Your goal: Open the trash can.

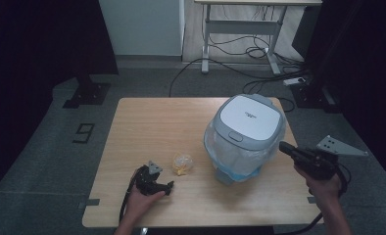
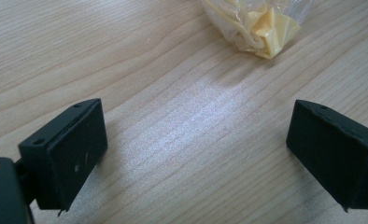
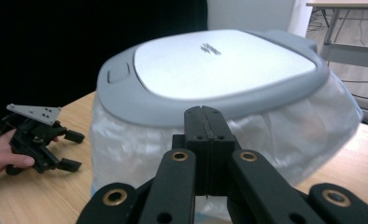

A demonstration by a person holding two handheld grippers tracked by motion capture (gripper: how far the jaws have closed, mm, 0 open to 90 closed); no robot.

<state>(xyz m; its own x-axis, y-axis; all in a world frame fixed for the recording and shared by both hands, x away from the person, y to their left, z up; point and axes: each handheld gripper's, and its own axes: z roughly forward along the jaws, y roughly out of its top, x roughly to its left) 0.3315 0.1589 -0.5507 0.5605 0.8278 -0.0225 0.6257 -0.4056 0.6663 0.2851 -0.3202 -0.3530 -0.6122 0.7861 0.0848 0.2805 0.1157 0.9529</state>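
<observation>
A grey lidded bin (image 1: pixel 245 134) (image 3: pixel 210 84) lined with a clear plastic bag stands on the right half of the wooden table (image 1: pixel 152 122). A small crumpled clear bag with yellow contents (image 1: pixel 182 164) (image 2: pixel 257 23) lies left of it. My left gripper (image 1: pixel 169 188) (image 2: pixel 196 154) rests on the table near the front edge, jaws wide open with bare wood between them, pointing at the yellow bag. My right gripper (image 1: pixel 282 147) (image 3: pixel 204 116) hovers right of the bin at lid height, jaws pressed together with nothing between them. The left gripper (image 3: pixel 72 150) is also visible beyond the bin.
Beyond the table lies grey carpet with a floor marker (image 1: pixel 84 132), cables and a power strip (image 1: pixel 296 81). A white desk frame (image 1: pixel 240 29) stands at the back. Dark curtains flank both sides.
</observation>
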